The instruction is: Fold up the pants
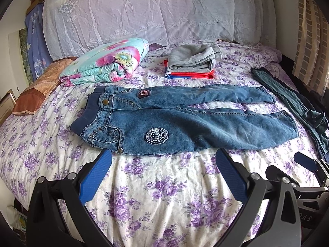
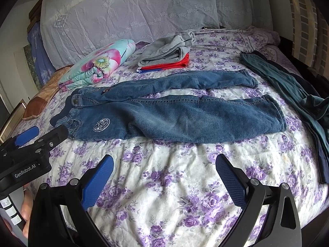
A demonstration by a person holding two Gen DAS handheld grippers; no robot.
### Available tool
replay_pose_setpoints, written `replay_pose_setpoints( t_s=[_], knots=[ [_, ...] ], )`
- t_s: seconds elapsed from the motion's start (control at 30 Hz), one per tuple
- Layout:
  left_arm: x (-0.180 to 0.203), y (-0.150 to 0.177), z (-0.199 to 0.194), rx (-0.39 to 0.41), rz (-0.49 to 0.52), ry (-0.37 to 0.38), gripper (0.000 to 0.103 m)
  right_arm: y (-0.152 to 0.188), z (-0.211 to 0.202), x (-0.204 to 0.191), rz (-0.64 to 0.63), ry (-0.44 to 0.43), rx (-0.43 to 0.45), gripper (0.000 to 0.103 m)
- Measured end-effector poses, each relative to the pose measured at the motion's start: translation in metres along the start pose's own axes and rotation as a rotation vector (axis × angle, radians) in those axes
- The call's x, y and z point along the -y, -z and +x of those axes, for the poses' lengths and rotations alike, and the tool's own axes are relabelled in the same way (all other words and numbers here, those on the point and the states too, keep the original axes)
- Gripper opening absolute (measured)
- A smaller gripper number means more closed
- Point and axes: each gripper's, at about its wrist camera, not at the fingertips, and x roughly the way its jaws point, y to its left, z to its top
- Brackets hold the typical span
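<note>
A pair of small blue jeans lies flat on the floral bedspread, waistband to the left, both legs stretched right and slightly apart; it also shows in the right wrist view. My left gripper is open and empty, hovering just short of the jeans' near edge below the round white patch. My right gripper is open and empty, above bare bedspread short of the near leg. The left gripper also shows in the right wrist view, near the waistband. The right gripper's blue pads show at the right in the left wrist view.
A folded floral quilt and a brown pillow lie at the back left. A stack of folded grey, red and blue clothes sits behind the jeans. Dark green pants lie unfolded at the right. A lace-covered headboard stands behind.
</note>
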Motion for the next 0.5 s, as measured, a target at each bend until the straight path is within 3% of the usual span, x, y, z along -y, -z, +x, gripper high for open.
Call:
replay_pose_setpoints(
  t_s=[0.3,0.5],
  knots=[
    [-0.001,0.0,0.002,-0.007,0.0,-0.002,0.098,-0.001,0.001,0.0,0.0,0.0,-0.004,0.1],
    [-0.019,0.003,0.028,-0.106,-0.019,0.01,0.098,0.008,0.004,0.005,0.021,0.01,-0.018,0.1]
  ],
)
